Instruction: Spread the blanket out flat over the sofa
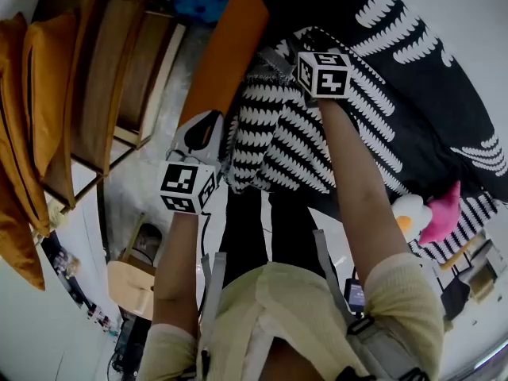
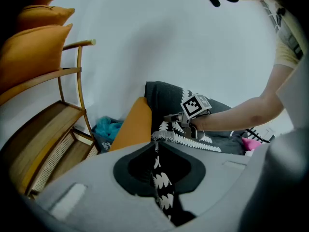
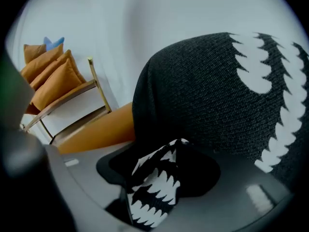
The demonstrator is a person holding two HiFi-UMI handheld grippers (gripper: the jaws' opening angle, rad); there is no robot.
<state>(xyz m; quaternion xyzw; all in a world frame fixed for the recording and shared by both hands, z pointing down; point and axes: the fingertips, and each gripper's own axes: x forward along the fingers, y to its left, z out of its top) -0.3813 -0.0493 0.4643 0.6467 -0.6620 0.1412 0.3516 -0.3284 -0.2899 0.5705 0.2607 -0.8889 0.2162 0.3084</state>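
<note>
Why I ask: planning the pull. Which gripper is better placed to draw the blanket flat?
Left, probably: the left gripper has its fingers shut on a blanket strip, while the right gripper holds its fingers apart around a loose fold.

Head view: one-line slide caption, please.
Left gripper and right gripper at a bunched black-and-white blanket over an orange sofa.

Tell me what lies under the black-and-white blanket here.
An orange sofa shows past the left edge of the blanket. The rest of the sofa is covered, so whether anything else lies underneath cannot be seen.
</note>
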